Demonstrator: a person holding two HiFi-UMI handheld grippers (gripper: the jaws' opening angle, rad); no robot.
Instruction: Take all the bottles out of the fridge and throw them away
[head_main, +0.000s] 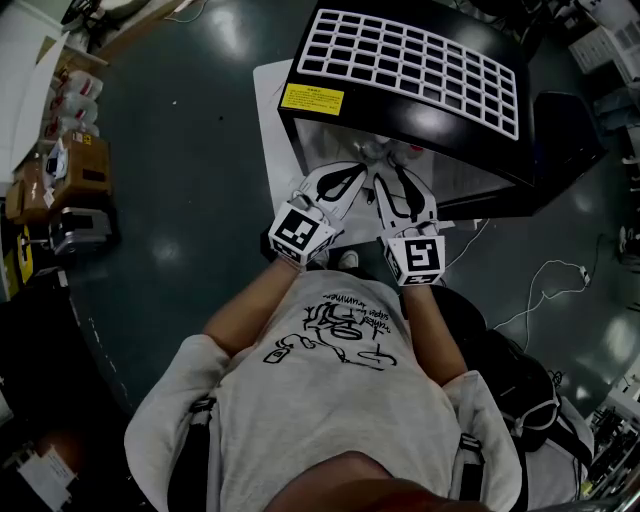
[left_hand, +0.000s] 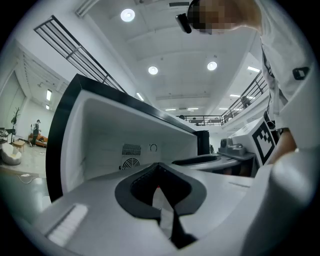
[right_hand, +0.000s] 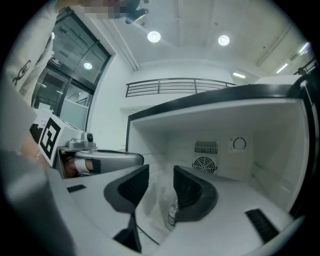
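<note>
A small black fridge (head_main: 400, 60) stands open on the floor in front of me. Both grippers point level into its mouth, side by side. My left gripper (head_main: 352, 172) has its fingertips meeting; in the left gripper view (left_hand: 160, 167) only a pale sliver shows in the hollow behind them. The right gripper (head_main: 388, 180) is open (right_hand: 161, 187). A clear bottle (right_hand: 172, 214) stands just beyond the gap, beside the right pad, and nothing presses on it. Pale bottle tops (head_main: 380, 150), one red-capped, show dimly at the fridge mouth in the head view.
The fridge's white inner walls (left_hand: 100, 135) and a fan vent (right_hand: 204, 164) on the back wall lie ahead. A white mat (head_main: 270, 120) lies under the fridge. A white cable (head_main: 540, 290) trails on the floor at the right. Boxes (head_main: 60, 170) crowd the left edge.
</note>
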